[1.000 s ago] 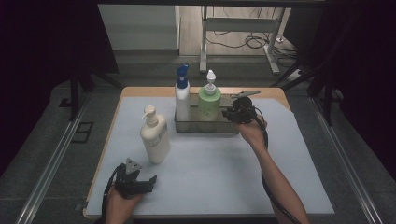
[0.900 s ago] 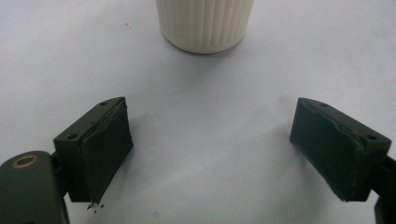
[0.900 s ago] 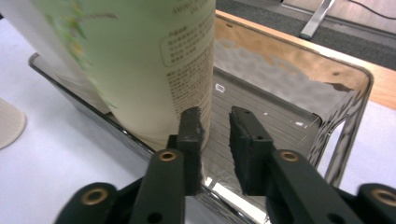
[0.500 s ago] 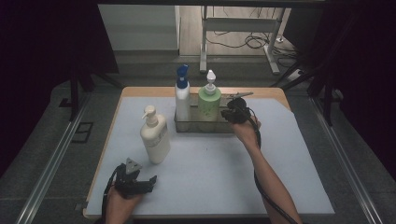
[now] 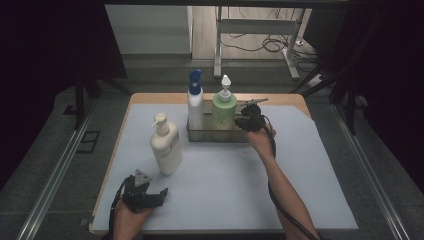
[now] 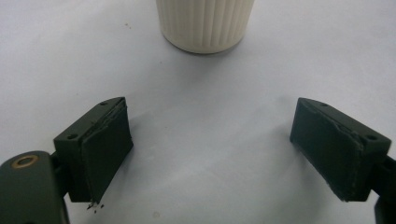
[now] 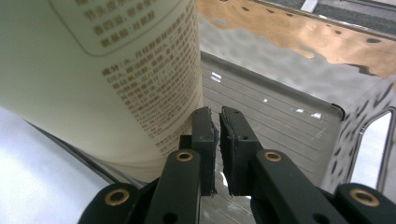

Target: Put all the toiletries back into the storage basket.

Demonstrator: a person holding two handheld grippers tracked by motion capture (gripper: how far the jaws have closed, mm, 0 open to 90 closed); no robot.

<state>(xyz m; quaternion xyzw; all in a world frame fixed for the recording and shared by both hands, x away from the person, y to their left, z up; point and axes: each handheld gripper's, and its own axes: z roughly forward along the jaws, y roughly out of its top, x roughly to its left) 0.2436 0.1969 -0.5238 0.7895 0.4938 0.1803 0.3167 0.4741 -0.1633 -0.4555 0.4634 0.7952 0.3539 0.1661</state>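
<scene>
judging from the pictures, taking hold of the clear tray [image 5: 210, 136] by its right end, with the right gripper [image 5: 248, 121] set low against that end, just beside the green pump bottle [image 5: 224, 111]. jaws just closing down to a thin slit, pads nearly meeting; seemingly nipping the tray's thin end wall, though cannot tell for sure from the right gripper view, too little showing in the slit. left gripper [image 5: 150, 196] resting near the front left corner of the pale mat [image 5: 225, 195], jaws spread wide and holding nothing, aimed at the base of the cream pump bottle [image 5: 166, 147], which stands alone, apart from the tray on its left. tray sitting at the far middle of the mat, close to the table's back edge, long axis running left to right across the table, open side up, short ends facing the table's two sides. inside it, the green bottle at the right and a blue-capped spray bottle [image 5: 195, 102] at the left, both upright. probably calling next for a firm pinch confirmed before any pull, then a slow, level drag or lift along the tray's long axis, keeping the base flat, since the tall bottles look top-heavy and likely to tip with a jerk or a tilt from one end.
</scene>
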